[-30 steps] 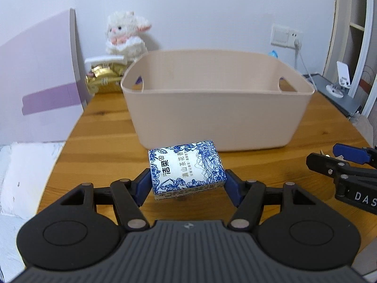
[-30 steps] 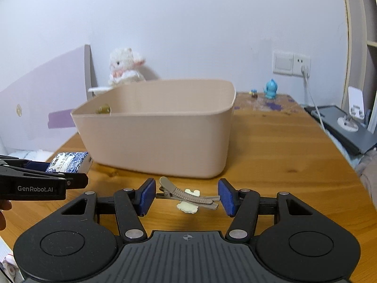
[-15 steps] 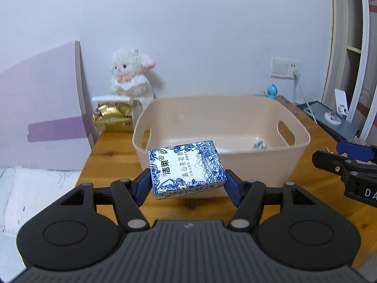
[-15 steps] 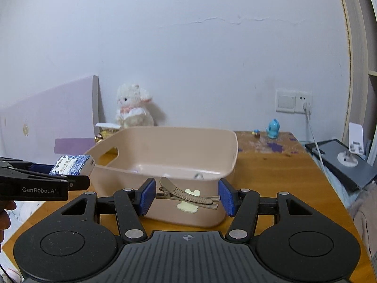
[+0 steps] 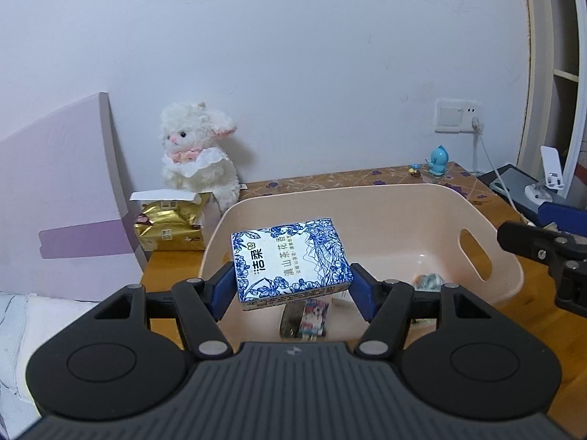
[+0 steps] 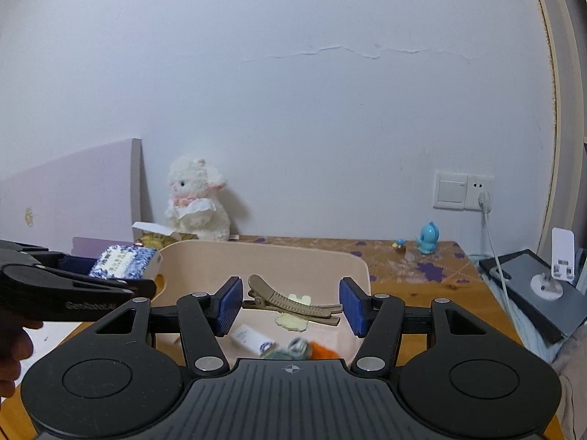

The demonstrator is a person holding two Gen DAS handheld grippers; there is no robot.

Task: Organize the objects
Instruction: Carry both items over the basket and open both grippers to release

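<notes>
Left wrist view first: at the far left a plush lamb is seen against the wall with a gold packet below it, both outside the beige basket. Further right, the left gripper is clamped on a blue-and-white tissue pack, which is held level above the basket's near-left part; small items already lie on the basket floor beneath it. In the right wrist view, the same pack is seen at the basket's left rim, and to its right the right gripper is closed on a tan hair clip, pinched end to end between the blue pads over the basket interior. The step in hand is judged to be the drop into the basket. It would best be done by lowering each load well inside the walls before the fingers are spread, so that nothing is bounced off the rim, with the grippers kept apart.
</notes>
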